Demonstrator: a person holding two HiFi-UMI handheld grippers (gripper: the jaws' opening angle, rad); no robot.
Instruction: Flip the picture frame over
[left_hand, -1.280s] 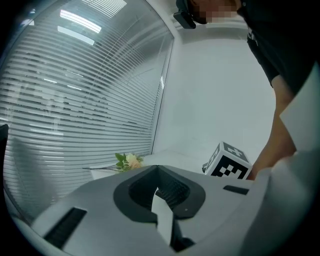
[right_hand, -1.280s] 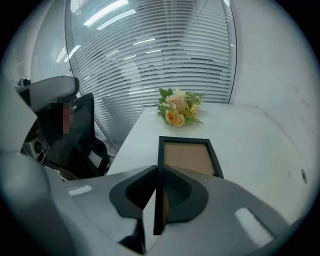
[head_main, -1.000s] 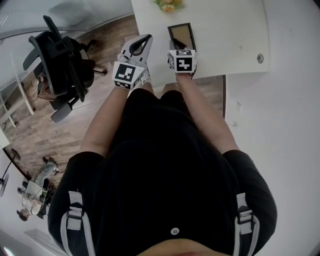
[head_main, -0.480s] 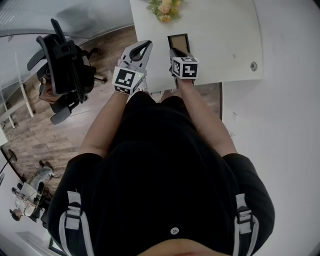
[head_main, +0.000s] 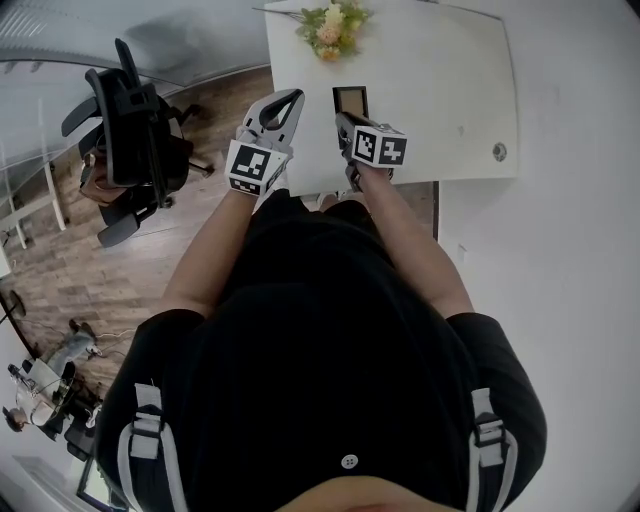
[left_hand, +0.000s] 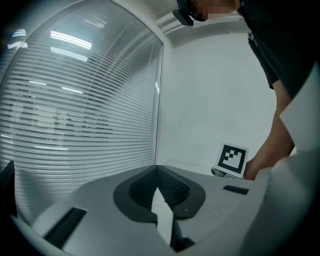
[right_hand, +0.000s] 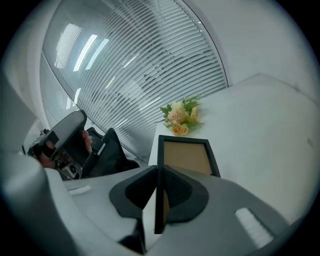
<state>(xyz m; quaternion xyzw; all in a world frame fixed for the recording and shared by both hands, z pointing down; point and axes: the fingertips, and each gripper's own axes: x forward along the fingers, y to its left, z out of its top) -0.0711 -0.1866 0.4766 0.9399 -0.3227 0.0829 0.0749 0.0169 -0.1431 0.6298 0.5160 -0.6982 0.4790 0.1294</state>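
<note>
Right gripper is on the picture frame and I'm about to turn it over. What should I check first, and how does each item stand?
1. Right gripper grip on the picture frame: ok, jaws shut on its near edge.
2. Left gripper free to help: ok, jaws together, nothing between them.
3. Flowers clear of the frame: ok, they lie beyond its far edge, apart from it.
4. Table space to the frame's right for landing: ok, bare white surface.
5. Frame's far edge resting on the table: cannot tell.
</note>
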